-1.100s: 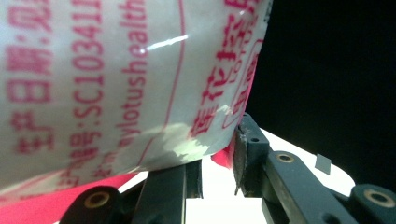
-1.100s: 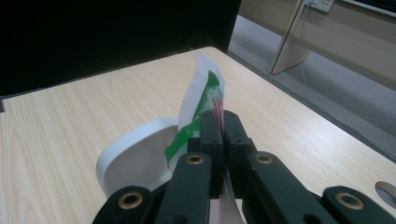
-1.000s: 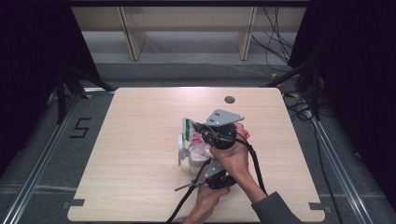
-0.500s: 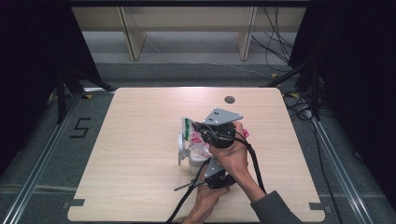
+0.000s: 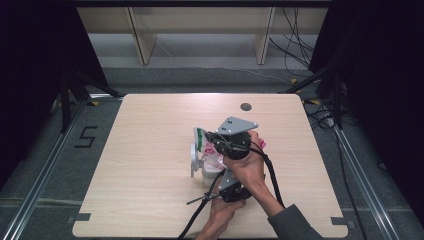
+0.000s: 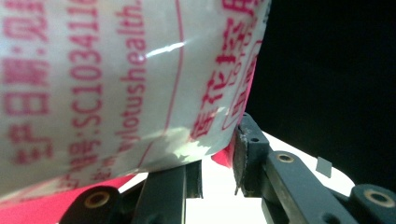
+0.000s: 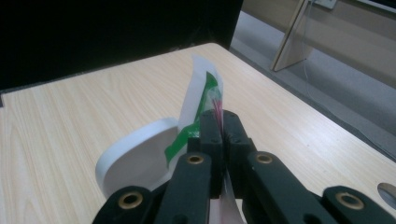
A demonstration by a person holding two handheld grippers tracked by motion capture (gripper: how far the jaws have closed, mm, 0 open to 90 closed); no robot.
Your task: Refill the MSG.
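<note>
A plastic packet (image 6: 107,79) with red print and a green-edged top (image 7: 201,109) stands upright near the table's middle (image 5: 207,150). My right gripper (image 7: 219,116), the one with the grey plate (image 5: 235,125), is shut on the packet's top edge. My left gripper (image 6: 217,158) sits lower and nearer the person (image 5: 225,177). Its jaws stand slightly apart and press on the packet's lower part, which bulges over the left jaw. A white bowl (image 7: 135,158) stands just left of the packet (image 5: 194,159).
The wooden table (image 5: 150,200) has a round cable hole (image 5: 245,106) at the back. Black cables (image 5: 200,210) trail off the front edge. Dark curtains flank both sides, and floor rails run beside the table.
</note>
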